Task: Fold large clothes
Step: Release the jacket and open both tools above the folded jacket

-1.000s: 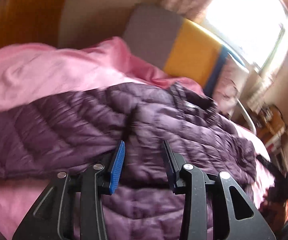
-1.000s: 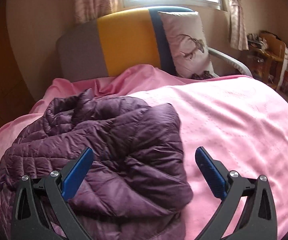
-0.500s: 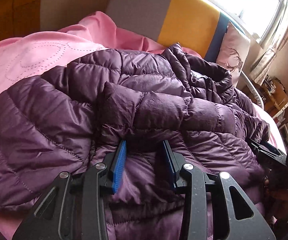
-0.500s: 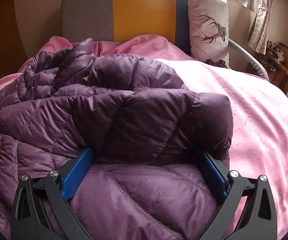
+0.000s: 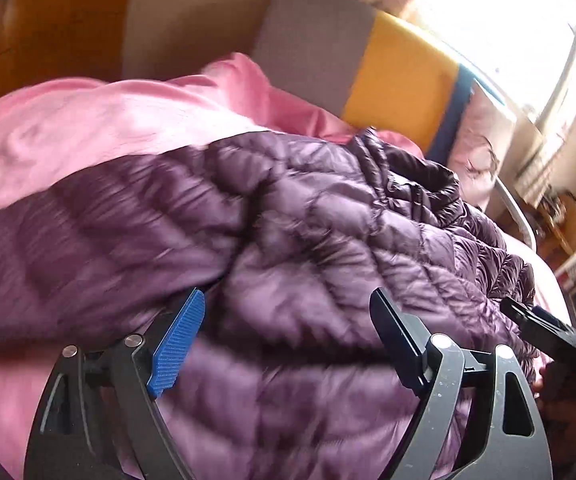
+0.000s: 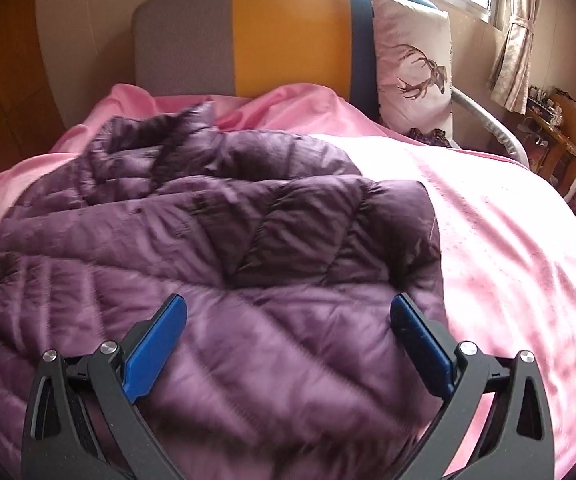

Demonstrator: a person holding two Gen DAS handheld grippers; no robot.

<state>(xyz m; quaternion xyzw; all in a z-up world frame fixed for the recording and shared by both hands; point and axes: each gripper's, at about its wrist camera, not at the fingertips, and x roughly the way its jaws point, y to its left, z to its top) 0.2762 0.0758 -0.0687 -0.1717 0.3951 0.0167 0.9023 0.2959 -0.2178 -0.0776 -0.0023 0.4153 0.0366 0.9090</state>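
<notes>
On the pink bedspread [image 6: 508, 248], in front of the grey, yellow and blue headboard [image 6: 288, 32], the purple quilted jacket [image 6: 247, 260] lies doubled over on itself, its folded upper layer ending in a rounded edge toward the bare side of the bed. The left gripper [image 5: 288, 320] has just been opening: half a second ago its blue pads were pinched on a ridge of the jacket, and now the jaws stand wide apart with the padding only lying loose between them, so the cloth has been let go (the picture is smeared, so I can't say whether a pad brushes it). The right gripper [image 6: 288, 320] is spread wide as well, straddling the fold's near edge without pressing it, much as it was a moment ago. To my eye this means one fold has been laid down and released; the jacket is still a bulky, puffy bundle with its collar end rumpled toward the headboard, so I would guess another fold or some smoothing is still wanted. The deer-print pillow [image 6: 412, 64] leans against the headboard, well clear of the jacket.
</notes>
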